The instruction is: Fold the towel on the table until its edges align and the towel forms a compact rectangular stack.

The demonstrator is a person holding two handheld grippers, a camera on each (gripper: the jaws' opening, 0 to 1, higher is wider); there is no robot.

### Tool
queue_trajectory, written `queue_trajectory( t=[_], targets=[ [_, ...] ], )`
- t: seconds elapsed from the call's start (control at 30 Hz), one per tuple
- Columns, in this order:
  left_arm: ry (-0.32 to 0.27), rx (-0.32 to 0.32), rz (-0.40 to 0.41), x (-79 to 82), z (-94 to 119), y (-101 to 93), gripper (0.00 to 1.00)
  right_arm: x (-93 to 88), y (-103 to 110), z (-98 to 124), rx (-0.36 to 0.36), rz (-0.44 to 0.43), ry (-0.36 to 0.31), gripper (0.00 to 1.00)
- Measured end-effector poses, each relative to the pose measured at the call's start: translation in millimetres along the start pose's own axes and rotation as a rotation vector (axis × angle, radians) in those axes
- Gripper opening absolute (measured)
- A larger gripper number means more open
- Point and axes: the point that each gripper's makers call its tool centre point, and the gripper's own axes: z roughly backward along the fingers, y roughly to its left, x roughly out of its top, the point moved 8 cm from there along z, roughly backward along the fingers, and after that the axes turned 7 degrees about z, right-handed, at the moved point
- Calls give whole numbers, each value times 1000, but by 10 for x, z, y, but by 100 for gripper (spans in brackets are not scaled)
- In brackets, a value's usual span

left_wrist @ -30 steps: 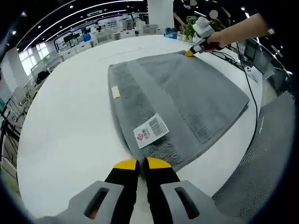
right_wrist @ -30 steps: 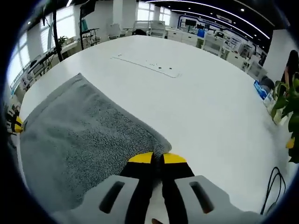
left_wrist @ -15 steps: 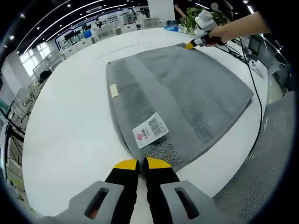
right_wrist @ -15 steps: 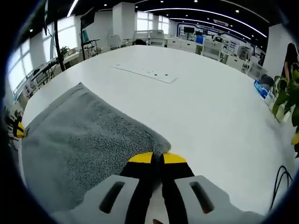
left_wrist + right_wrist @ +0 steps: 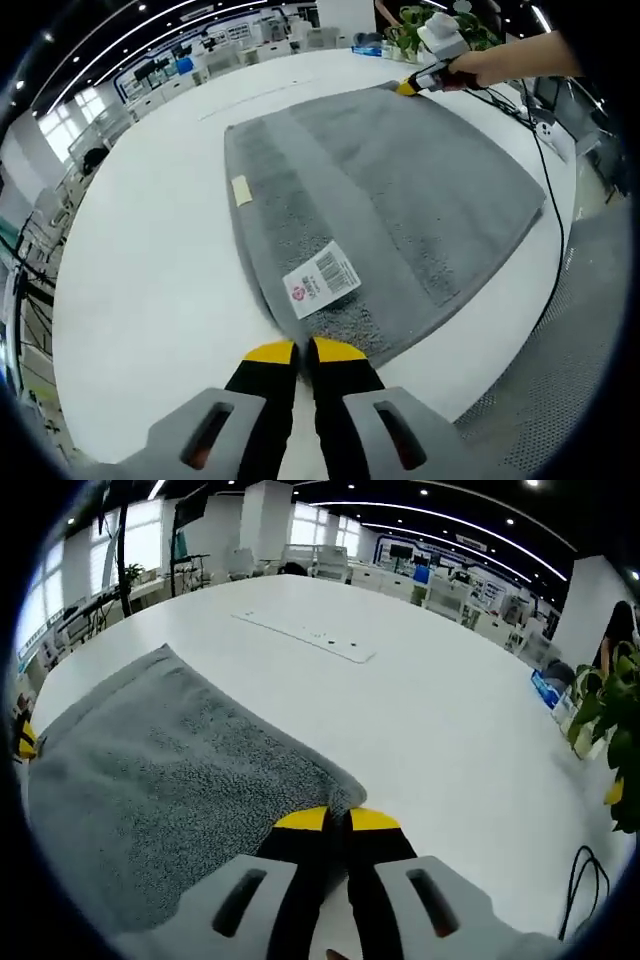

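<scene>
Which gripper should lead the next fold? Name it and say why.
Neither clearly: the left gripper and right gripper each sit shut on a corner of the towel, so both look placed to carry that edge over together.

Nubbly terry towel (image 5: 400, 200); seemingly smooth table (image 5: 140, 290)

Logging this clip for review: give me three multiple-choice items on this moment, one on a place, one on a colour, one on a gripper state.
1. Where does the white barcode label lie?
A. on the towel near the left gripper
B. on the bare table
C. on a chair

2. What colour is the towel?
A. blue
B. grey
C. red

3. How does the right gripper stand?
A. wide open above the table
B. shut on a cable
C. shut on the towel's corner

Key: 1 A, it sits just beyond the left gripper; 2 B, grey pile in both views; 3 C, yellow tips meet on the corner.
</scene>
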Motion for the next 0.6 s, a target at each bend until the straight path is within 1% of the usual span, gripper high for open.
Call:
queue_trajectory(
  t=[0.03,0.1,0.13,0.17,0.2,0.23,0.3,0.33,0.37,0.4,0.47,0.5,0.53,0.6],
  targets=[
    [-1,5,4,8,0,1,6,10,14,13,0,-11,1,5],
    [-2,13,9,14,2,4,9,35,32,41,-1,-113,-2,8],
    [-16,34,20,32,19,13,13,72,23,68,-5,-160,-30,9],
    [-38,46,30,60,43,16,17,106,-11,78,-22,-172,-64,10],
    [-51,53,44,80,64,13,21,119,-34,109,-27,-173,-59,10],
    [-60,53,50,100,80,8,23,131,-45,121,-26,-175,-48,10],
    [-69,46,55,139,103,-8,25,167,-65,131,-11,-180,-69,12],
    [-87,39,53,176,104,-18,26,177,-73,139,-7,-187,-70,12],
    [-104,24,44,207,98,-32,27,185,-76,157,-5,-188,-73,13],
    [-140,2,15,264,82,-58,29,196,-83,179,-5,-195,-78,14],
    [-166,17,-16,322,56,-82,32,225,-40,261,5,-201,-80,17],
    [-180,13,-31,356,54,-103,35,250,-5,327,8,-189,-95,18],
    [-203,4,-43,409,57,-146,36,257,7,359,8,-180,-95,19],
    [-223,-13,-53,457,60,-198,38,266,26,438,11,-174,-88,23]
  ],
)
